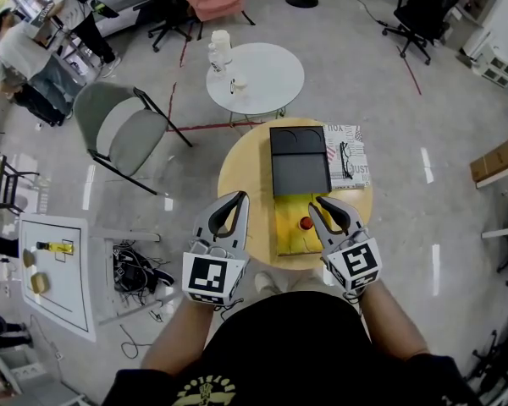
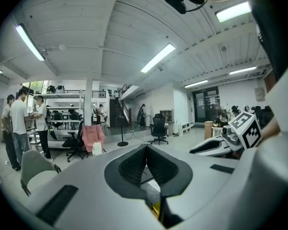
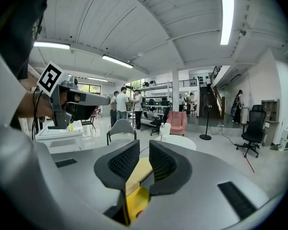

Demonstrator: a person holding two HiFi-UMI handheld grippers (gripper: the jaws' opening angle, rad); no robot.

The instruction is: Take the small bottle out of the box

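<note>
On the round wooden table (image 1: 241, 163) lies an open box (image 1: 289, 231) with a yellow inside and its black lid (image 1: 298, 161) folded back. The small bottle (image 1: 306, 222), red-capped, lies in the yellow part. My right gripper (image 1: 320, 201) hovers just right of the bottle, above the box's right side, jaws a little apart with nothing between them. In the right gripper view the gripper (image 3: 144, 152) shows the yellow box (image 3: 137, 174) through that gap. My left gripper (image 1: 240, 198) hangs over the table's left side beside the box. Its pads (image 2: 134, 164) meet at the tips and hold nothing.
A printed booklet with glasses (image 1: 347, 155) lies right of the lid. Beyond stands a white round table (image 1: 258, 79) with a bottle and cup. A grey chair (image 1: 123, 129) and floor cables (image 1: 140, 273) are to the left. People (image 1: 34, 49) stand far left.
</note>
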